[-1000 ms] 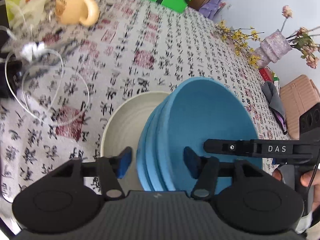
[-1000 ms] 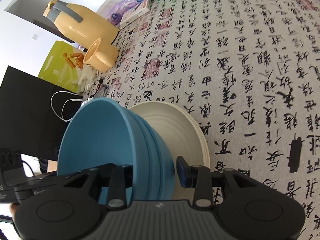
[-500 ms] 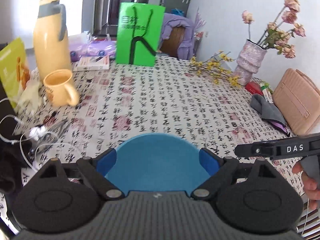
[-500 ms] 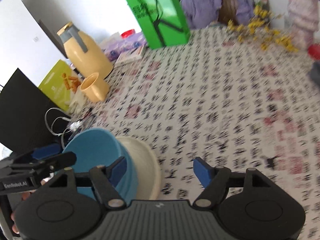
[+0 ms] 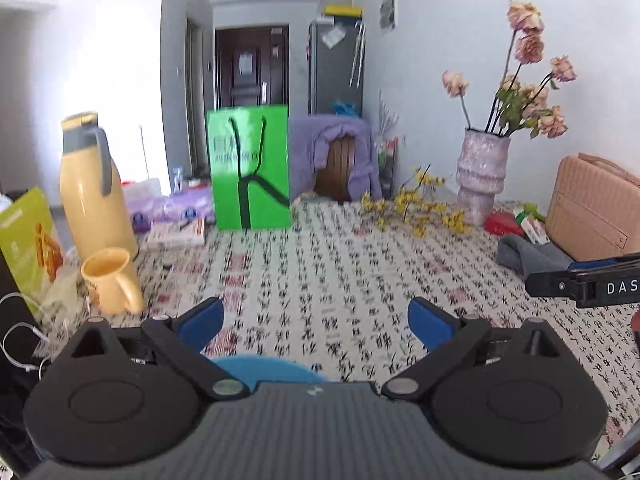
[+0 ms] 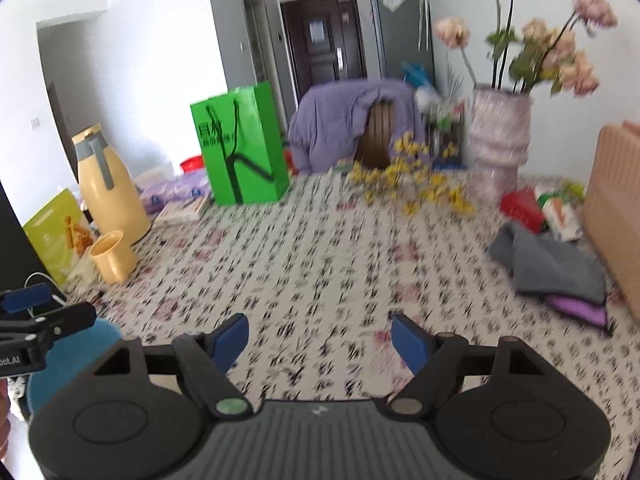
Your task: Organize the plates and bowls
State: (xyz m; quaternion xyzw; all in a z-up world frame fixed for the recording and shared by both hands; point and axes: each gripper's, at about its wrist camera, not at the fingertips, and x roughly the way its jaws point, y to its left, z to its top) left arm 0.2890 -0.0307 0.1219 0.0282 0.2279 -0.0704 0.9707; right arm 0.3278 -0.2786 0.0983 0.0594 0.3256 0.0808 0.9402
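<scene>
Both grippers are empty. The left gripper (image 5: 314,326) has its jaws spread wide, having just been opening, with nothing between them but tablecloth (image 5: 320,280). The right gripper (image 6: 320,344) is also parted, its jaws just opened as well, and it carries nothing.

The blue bowls (image 5: 264,368) sit at the near edge of the table, almost hidden under the left gripper's body; from the right wrist I catch only a blue sliver (image 6: 76,356) at the near left. I cannot see the plate under them.

My worry is that blind spot. With the stack so close beneath the left gripper, any drop or swing of that hand could clip the rim and tip or shove the bowls toward the table's edge. The yellow mug (image 5: 110,280) and white cable (image 5: 24,344) at the left could snag too.
</scene>
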